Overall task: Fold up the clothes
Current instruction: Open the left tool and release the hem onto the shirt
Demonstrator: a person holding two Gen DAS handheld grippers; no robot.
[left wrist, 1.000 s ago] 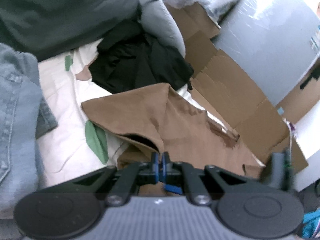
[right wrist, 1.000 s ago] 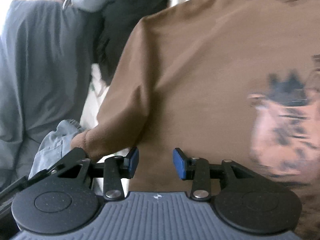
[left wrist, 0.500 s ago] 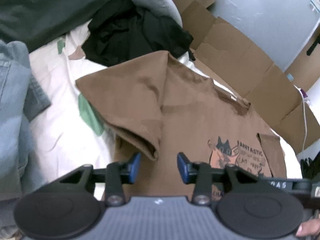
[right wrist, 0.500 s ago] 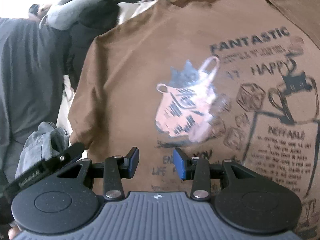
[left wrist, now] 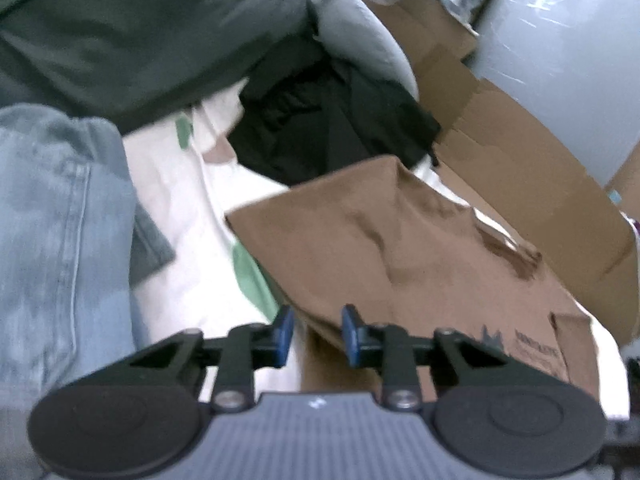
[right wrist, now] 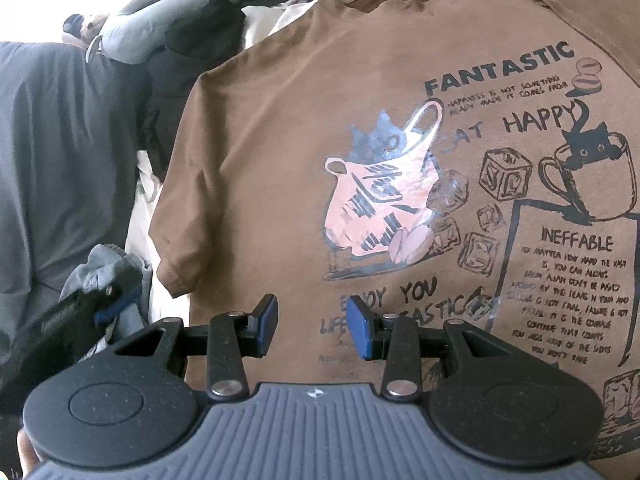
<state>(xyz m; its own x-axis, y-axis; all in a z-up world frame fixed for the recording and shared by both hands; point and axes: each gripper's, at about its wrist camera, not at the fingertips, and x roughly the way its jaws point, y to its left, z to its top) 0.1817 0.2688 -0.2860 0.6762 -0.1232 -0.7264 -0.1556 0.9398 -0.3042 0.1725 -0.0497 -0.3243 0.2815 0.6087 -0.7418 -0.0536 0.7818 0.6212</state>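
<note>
A brown T-shirt (left wrist: 400,240) lies face up on the white sheet, its cat print and lettering (right wrist: 380,192) spread out in the right wrist view. My left gripper (left wrist: 317,336) hovers at the hem of the shirt's left sleeve. Its jaws are closing; the sleeve edge shows in the gap, and the blue pads (left wrist: 285,334) stand apart from it. My right gripper (right wrist: 312,326) is open over the lower front of the brown T-shirt (right wrist: 260,160), near the printed lines, with nothing gripped.
Light blue jeans (left wrist: 52,240) lie at the left, and a dark green garment (left wrist: 140,32) at the back. A black garment (left wrist: 328,128) and a grey pillow (left wrist: 360,48) sit beyond the shirt. Flattened cardboard (left wrist: 520,168) runs along the right. The white sheet (left wrist: 180,208) is bare left of the sleeve.
My left gripper let go of the brown fabric it was shut on, opened wide, and now stands narrower by the sleeve hem. My right gripper swung from the sleeve to the printed front, still open.
</note>
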